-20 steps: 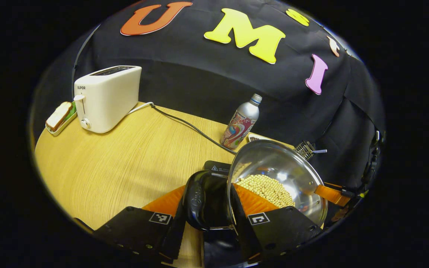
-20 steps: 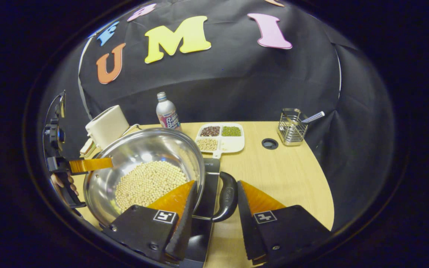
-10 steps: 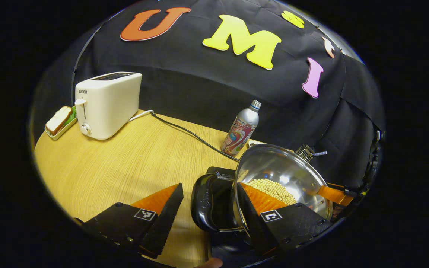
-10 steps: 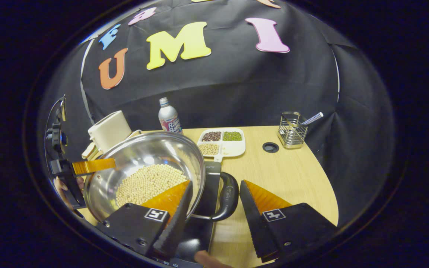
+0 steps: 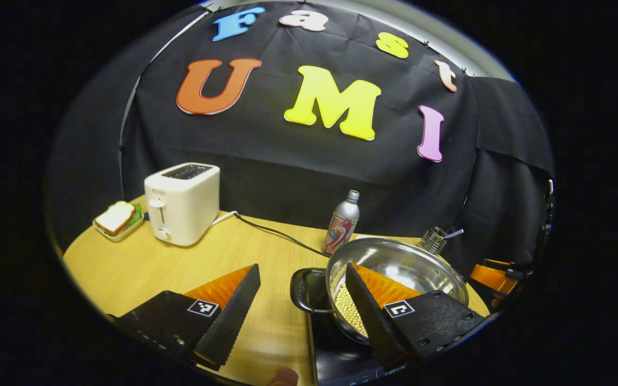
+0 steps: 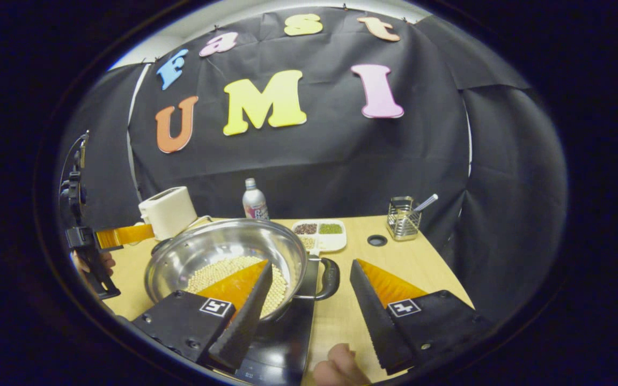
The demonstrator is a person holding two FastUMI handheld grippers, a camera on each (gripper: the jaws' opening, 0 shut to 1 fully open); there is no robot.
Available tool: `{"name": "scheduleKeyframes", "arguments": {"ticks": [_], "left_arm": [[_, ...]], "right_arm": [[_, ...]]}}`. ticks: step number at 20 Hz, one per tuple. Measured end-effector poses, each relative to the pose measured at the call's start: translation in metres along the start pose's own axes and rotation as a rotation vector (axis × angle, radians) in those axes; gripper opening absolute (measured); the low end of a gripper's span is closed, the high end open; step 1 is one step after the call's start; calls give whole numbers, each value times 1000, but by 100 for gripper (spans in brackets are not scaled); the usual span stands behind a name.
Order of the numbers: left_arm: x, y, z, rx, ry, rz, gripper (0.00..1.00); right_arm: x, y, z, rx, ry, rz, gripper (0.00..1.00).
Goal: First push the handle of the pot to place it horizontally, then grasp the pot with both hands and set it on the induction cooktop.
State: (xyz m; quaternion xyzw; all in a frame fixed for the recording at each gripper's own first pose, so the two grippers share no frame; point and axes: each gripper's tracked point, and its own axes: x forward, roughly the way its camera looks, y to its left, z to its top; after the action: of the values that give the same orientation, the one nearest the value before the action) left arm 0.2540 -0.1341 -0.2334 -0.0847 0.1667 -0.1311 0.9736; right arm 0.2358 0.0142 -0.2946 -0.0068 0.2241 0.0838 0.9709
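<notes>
A steel pot (image 5: 411, 262) holding pale beans (image 5: 344, 308) sits level on the black induction cooktop (image 5: 336, 354). My left gripper (image 5: 302, 266) is open, drawn back from the pot's black left handle (image 5: 301, 289), which lies between and beyond its fingers. In the right gripper view the pot (image 6: 218, 249) stands left of centre on the cooktop (image 6: 282, 343). My right gripper (image 6: 310, 263) is open, with the right handle (image 6: 331, 279) just ahead of the gap and untouched. The left gripper (image 6: 121, 236) shows beyond the pot.
On the wooden table (image 5: 142, 268) stand a white toaster (image 5: 183, 203) with its cord, a sandwich plate (image 5: 118, 220), a metal bottle (image 5: 341, 228), a divided bean tray (image 6: 322, 235) and a wire utensil holder (image 6: 403, 217). A thumb (image 6: 341, 367) shows at the bottom edge.
The left gripper has let go of the left handle and opened. Both grippers have drawn back and risen; the pot has gone from tilted to level on the cooktop.
</notes>
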Motion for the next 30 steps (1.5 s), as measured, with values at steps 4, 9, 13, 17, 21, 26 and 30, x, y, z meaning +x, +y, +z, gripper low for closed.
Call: {"name": "scheduleKeyframes", "arguments": {"ticks": [4,9,13,17,21,26,30], "left_arm": [[-59,-14,12,37,-15,31,96],[-125,-18,38,120,-107,110,95],[-175,-24,71,162,-220,164,95],[-225,-27,83,185,-239,189,95],[-271,-30,80,162,-203,229,95],[-324,-52,76,122,-260,174,95],[-347,-70,78,161,-328,151,95]], "right_arm": [[-42,16,8,-19,-50,5,97],[-114,27,23,-48,-142,-37,97],[-172,33,47,-54,-217,-61,96],[-226,27,65,3,-255,-109,99],[-289,13,85,51,-323,-168,96],[-347,2,83,34,-359,-186,96],[-377,10,86,4,-414,-176,96]]}}
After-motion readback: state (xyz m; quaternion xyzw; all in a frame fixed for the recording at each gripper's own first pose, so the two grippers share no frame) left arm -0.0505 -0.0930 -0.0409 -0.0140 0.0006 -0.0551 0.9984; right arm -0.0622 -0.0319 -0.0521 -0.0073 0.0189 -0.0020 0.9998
